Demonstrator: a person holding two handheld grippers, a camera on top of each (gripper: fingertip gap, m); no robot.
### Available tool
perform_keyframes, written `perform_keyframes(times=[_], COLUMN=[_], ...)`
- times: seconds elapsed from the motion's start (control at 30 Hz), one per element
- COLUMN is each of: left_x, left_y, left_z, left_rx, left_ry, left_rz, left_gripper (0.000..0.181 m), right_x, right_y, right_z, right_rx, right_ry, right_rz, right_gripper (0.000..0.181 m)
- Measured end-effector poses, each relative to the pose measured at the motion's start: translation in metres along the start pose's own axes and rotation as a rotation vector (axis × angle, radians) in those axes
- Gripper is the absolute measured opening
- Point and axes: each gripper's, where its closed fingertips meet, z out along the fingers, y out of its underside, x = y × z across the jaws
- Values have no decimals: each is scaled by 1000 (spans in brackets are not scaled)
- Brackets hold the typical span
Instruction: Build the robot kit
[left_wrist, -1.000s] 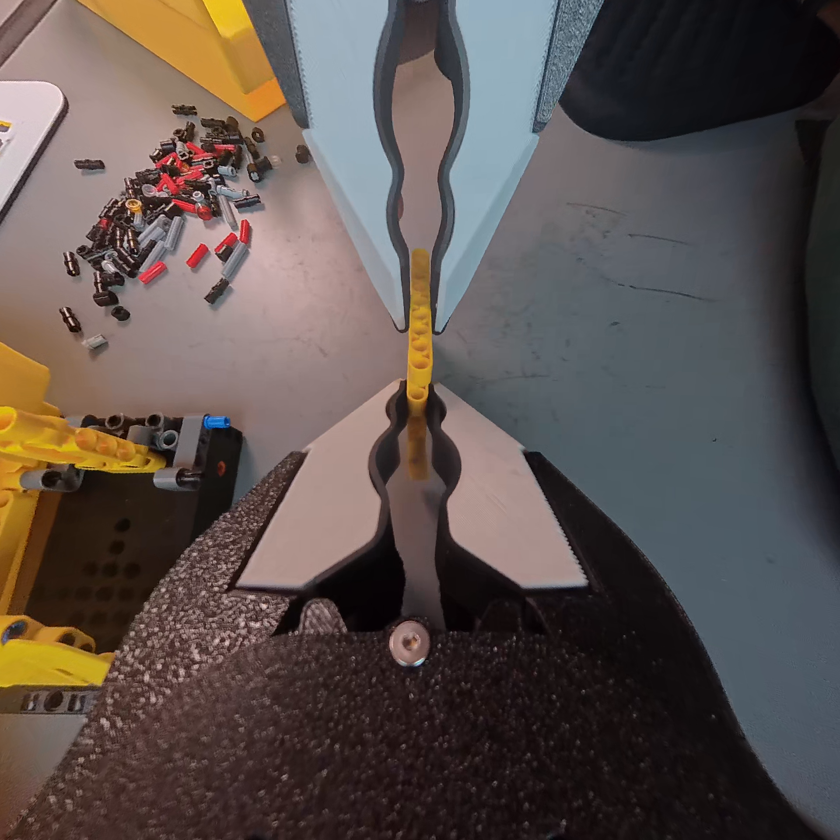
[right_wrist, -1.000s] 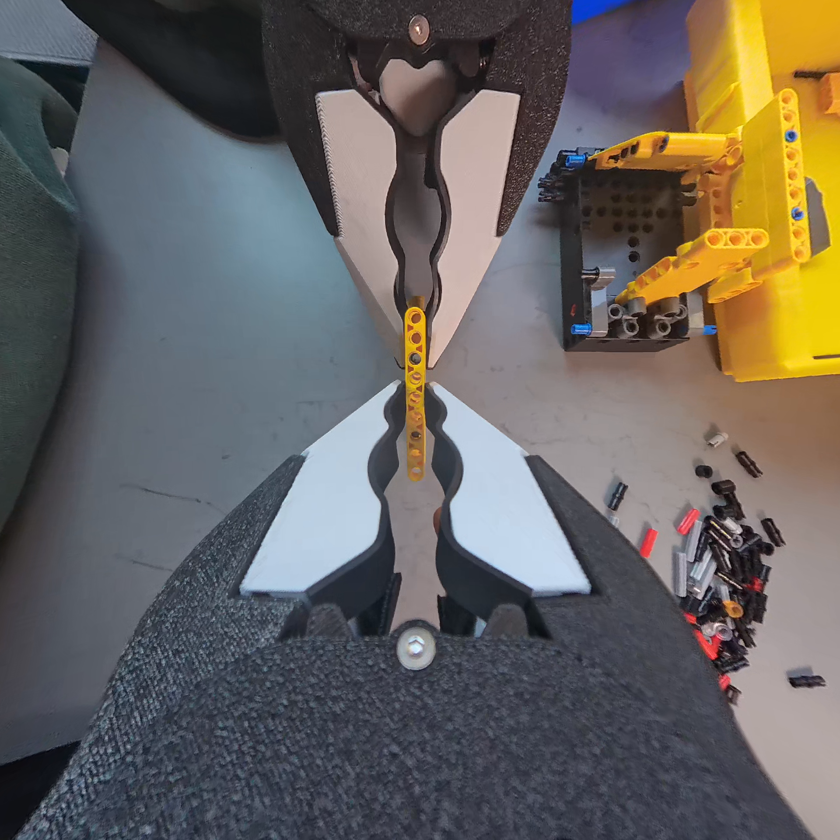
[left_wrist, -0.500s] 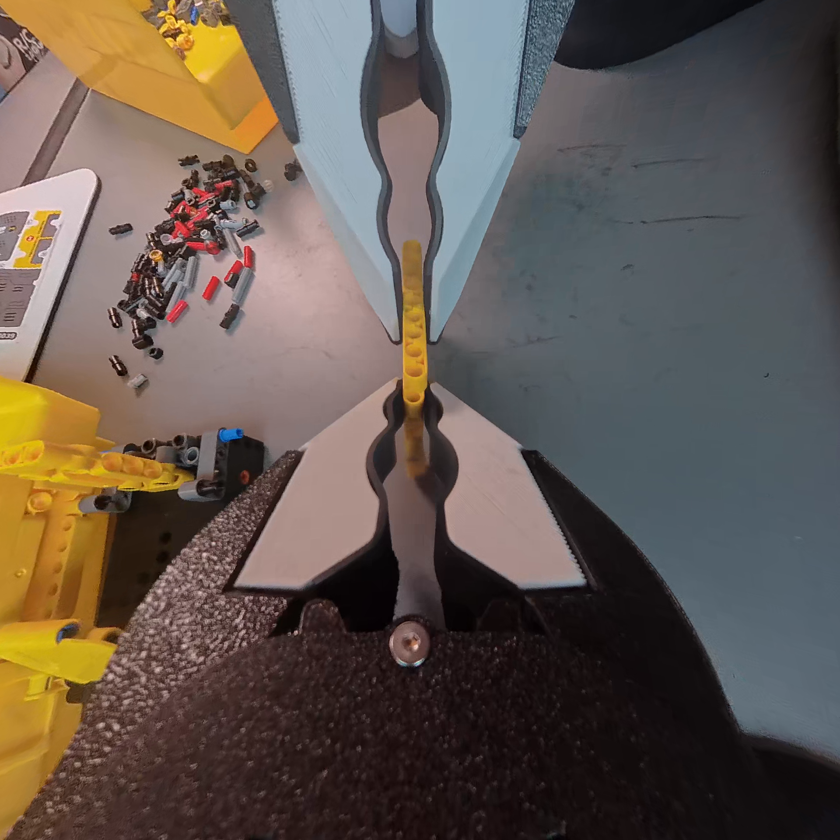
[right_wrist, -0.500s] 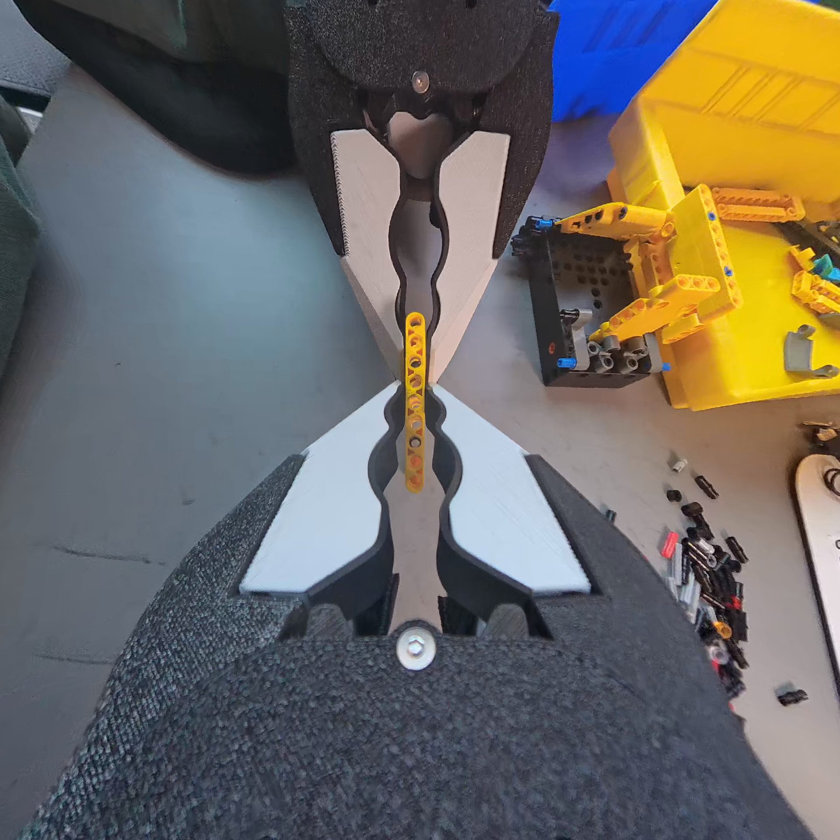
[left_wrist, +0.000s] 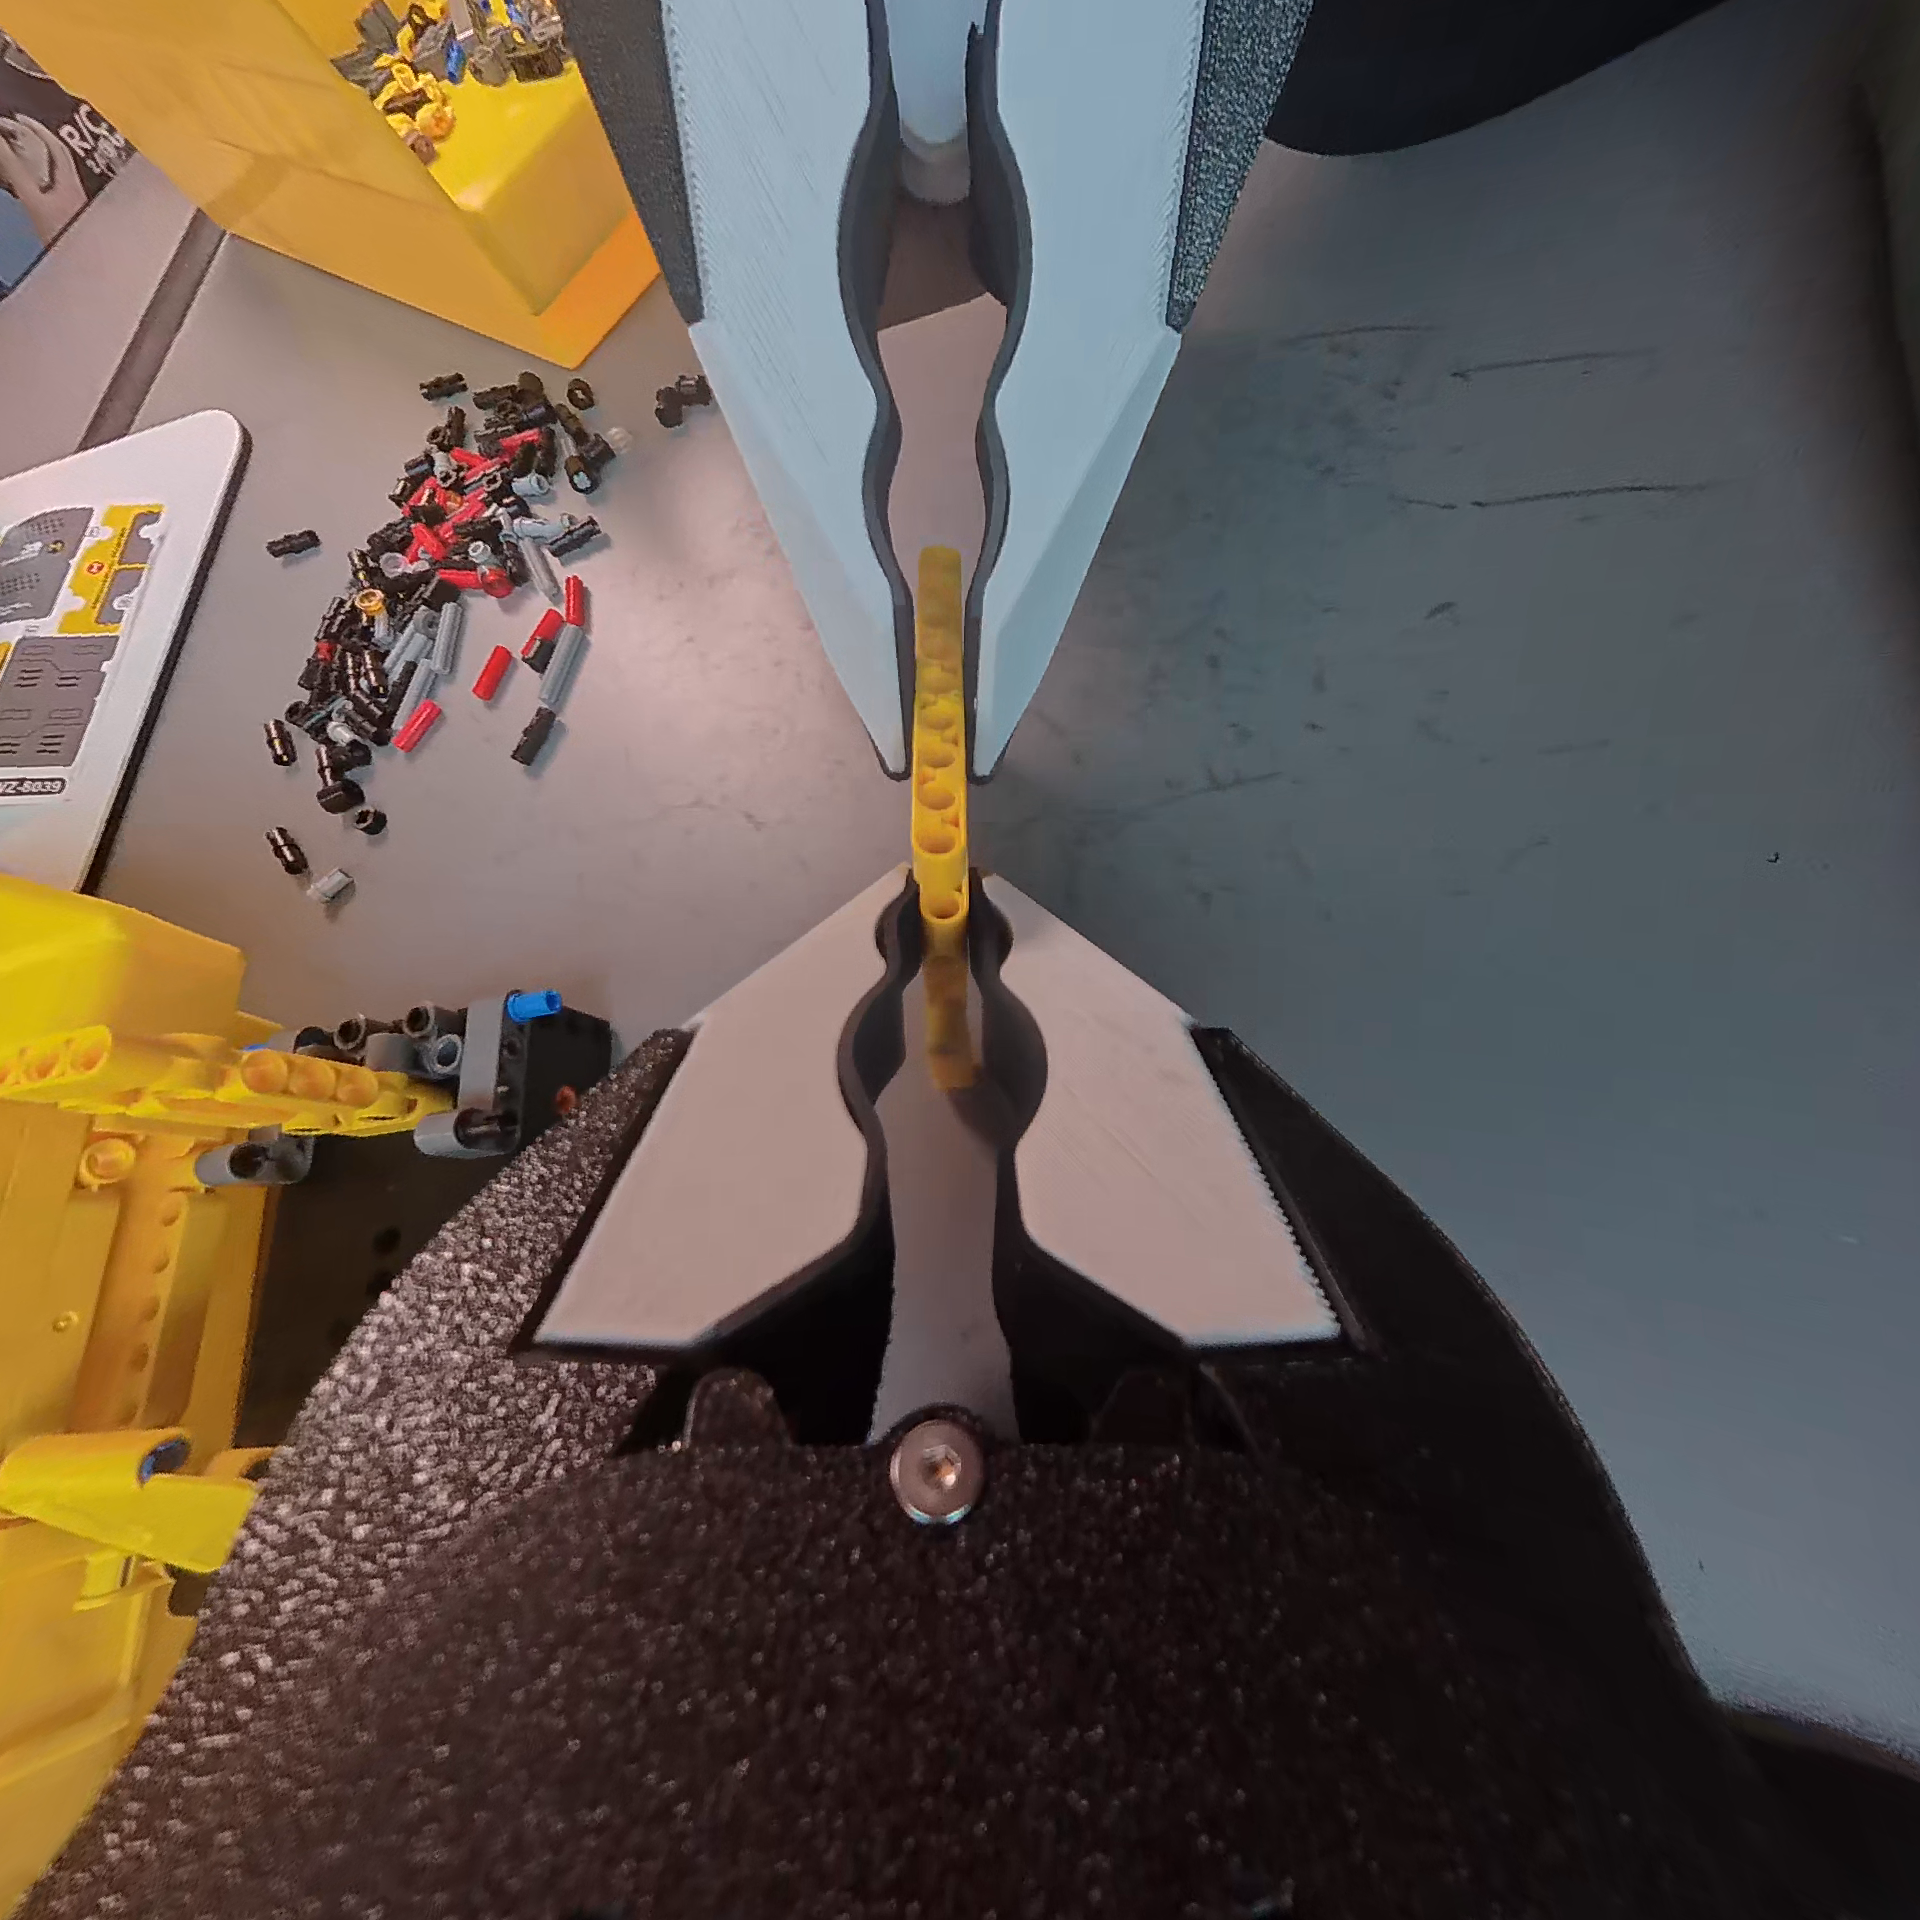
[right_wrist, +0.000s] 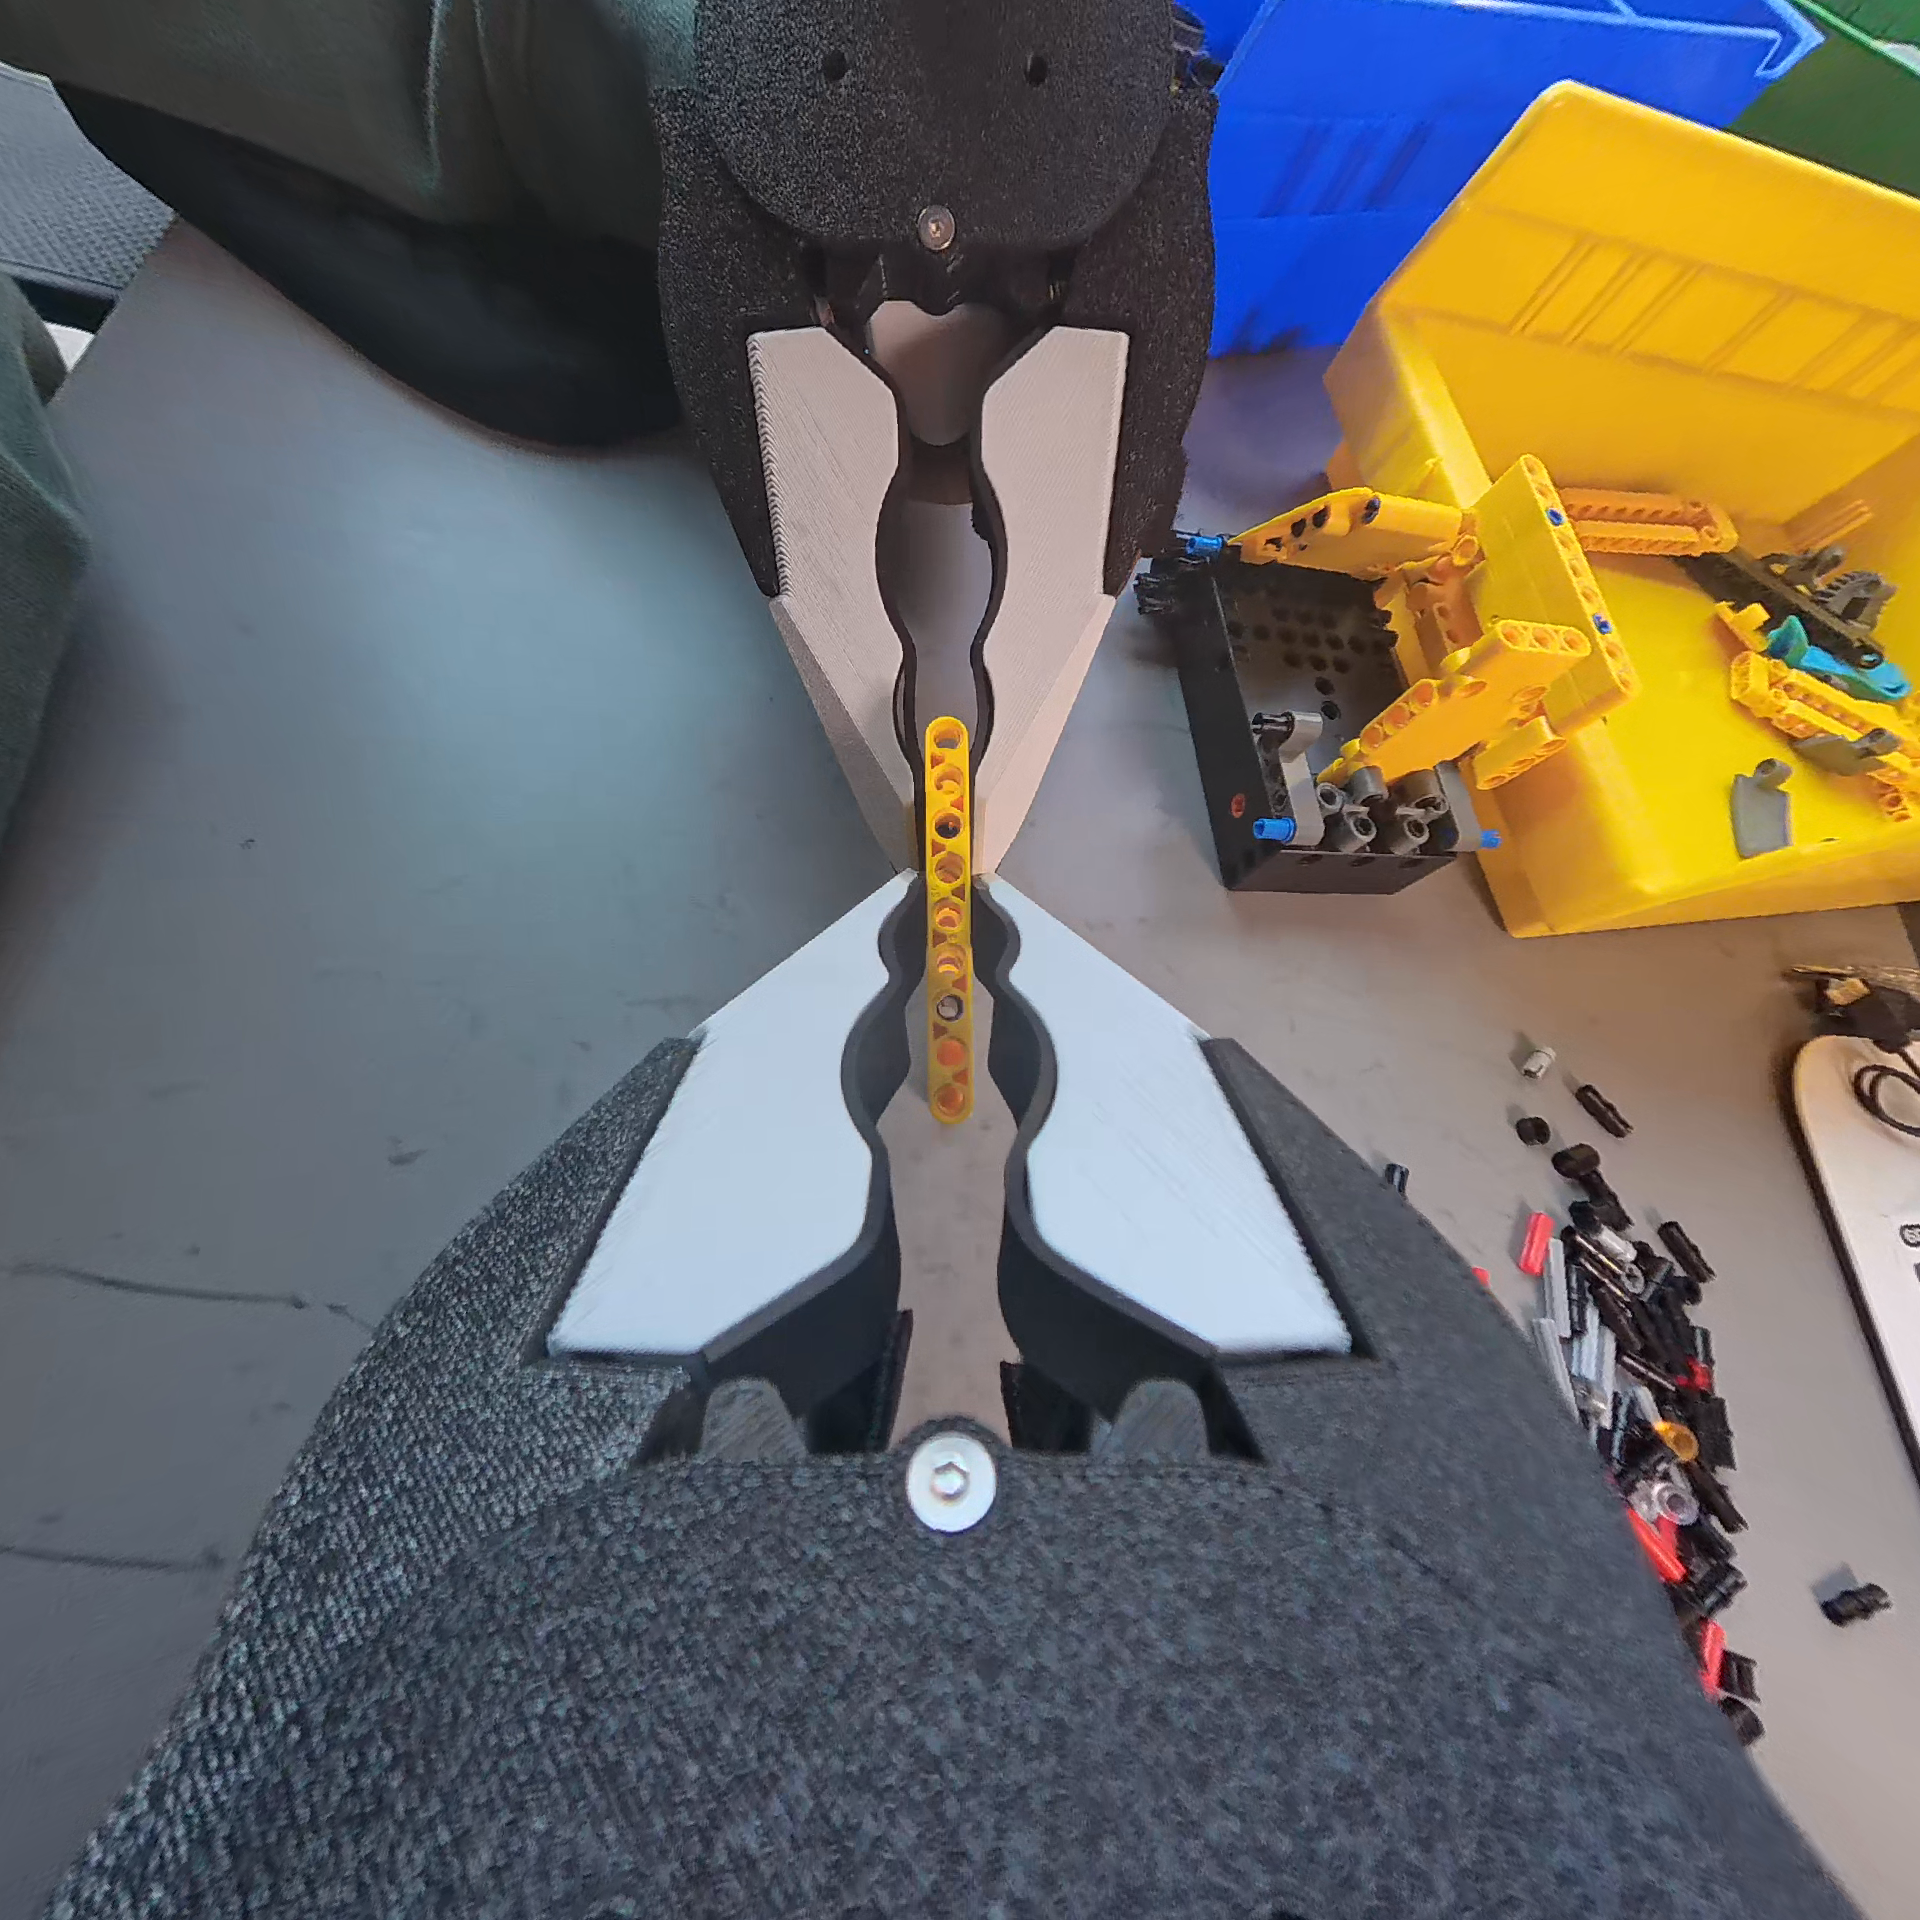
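While left gripper and right gripper pinch yellow beam ends, printed sheet lies left.

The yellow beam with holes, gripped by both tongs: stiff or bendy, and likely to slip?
The yellow beam looks stiff: it spans straight between the left tongs and right tongs without sagging. Thin and perforated, it is probably light. Its smooth plastic and narrow edge grip suggest it could pivot or slip.

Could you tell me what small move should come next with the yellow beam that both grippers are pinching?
Probably open one gripper: the yellow beam is clamped by both the right gripper and left gripper, tip to tip above the grey table, so neither can carry it off alone.
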Motion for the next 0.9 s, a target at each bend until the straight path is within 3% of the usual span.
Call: perform_keyframes(times=[0.3,0.9], left_x=[1,1], left_y=[0,1], left_z=[0,0], left_rx=[0,-6], left_ry=[-3,61], left_rz=[23,-114], left_gripper=[6,7], right_x=[-3,-3], right_y=[0,1], right_z=[1,1], right_rx=[-14,-14], right_ry=[-29,-22], right_rz=[17,10], right_gripper=[7,6])
